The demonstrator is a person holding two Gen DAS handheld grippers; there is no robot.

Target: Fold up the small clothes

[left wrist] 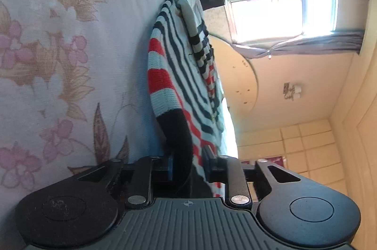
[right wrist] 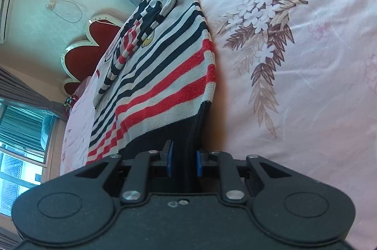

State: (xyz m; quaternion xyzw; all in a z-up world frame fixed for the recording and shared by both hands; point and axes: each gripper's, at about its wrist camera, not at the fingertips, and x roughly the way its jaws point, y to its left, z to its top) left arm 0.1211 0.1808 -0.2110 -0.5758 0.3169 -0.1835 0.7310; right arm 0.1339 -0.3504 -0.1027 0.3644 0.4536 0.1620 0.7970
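striped knit sweater (right wrist: pixel 165 75) stretches lengthwise away from both claws along the bed (right wrist: pixel 306 61), its dark hem (right wrist: pixel 186 144) pinched in the left claw (left wrist: pixel 188 165) and right claw (right wrist: pixel 183 162) alike.

We see strong daylight from the window (left wrist: pixel 280 2), blown out to white glare | bedsheet (right wrist: pixel 306 61) bright, faintly washed | soft shadow beside the sweater (right wrist: pixel 165 75) | fisheye bending and dark corners at edges | far wall perhaps slightly soft.

Small knitted sweater (left wrist: pixel 169 75) (right wrist: pixel 165 66), white with navy and red stripes, dark hem; lies spread on floral bedsheet, sleeve folded across top.
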